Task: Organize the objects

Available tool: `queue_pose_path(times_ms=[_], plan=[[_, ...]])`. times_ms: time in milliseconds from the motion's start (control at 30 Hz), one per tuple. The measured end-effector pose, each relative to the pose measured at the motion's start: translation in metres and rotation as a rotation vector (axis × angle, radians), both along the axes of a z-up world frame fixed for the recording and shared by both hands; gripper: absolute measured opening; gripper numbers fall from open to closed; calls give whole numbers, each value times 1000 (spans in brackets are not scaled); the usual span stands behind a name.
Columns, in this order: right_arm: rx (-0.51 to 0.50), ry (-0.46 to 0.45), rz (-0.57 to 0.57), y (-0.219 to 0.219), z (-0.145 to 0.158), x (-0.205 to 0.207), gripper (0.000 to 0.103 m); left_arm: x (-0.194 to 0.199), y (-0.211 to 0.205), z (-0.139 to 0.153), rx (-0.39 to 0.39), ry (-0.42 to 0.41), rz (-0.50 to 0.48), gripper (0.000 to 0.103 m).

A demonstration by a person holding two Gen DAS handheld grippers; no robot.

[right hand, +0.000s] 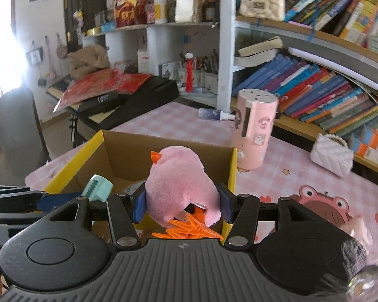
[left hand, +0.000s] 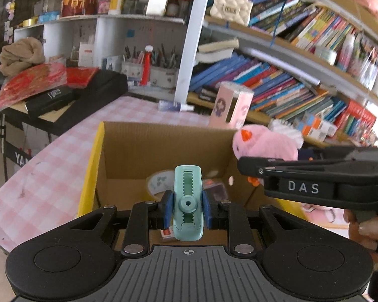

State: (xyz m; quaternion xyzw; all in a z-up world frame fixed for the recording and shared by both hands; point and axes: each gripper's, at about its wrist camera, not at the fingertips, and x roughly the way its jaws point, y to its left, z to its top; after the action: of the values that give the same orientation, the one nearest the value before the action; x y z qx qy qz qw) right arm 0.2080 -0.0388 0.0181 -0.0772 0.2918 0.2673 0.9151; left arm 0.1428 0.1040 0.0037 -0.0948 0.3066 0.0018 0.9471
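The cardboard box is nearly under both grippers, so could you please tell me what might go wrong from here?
1. The fluffy pink chick toy in the right gripper hangs near the brown cardboard box's yellow rim; it may land outside.
2. The mint-green toothed clip in the left gripper could hit the tape roll inside.

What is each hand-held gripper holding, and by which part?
Left hand-held gripper: teal clip, gripped by its sides at the middle. Right hand-held gripper: pink plush chick, by its lower body.

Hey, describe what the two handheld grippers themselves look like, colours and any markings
Both are matte black plastic: ribbed base plate with a small crosshair mark, two round side discs, silver pivot screws. The left gripper and right gripper have blue ridged finger pads. White "DAS" lettering marks the right one's side.
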Motion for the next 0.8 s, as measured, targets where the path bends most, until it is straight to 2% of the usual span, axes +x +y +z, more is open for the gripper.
queue_pose_path(times_ms=[133,367,800], plan=[[-54,5,56,11,-12,15,53,14,-5,-11,54,44,9,23],[-141,21,132,26,-33,29,53,33,-9,-29,100,123,10,23],[-229,85,200,40,-56,42,53,46,-8,-48,124,210,4,23]])
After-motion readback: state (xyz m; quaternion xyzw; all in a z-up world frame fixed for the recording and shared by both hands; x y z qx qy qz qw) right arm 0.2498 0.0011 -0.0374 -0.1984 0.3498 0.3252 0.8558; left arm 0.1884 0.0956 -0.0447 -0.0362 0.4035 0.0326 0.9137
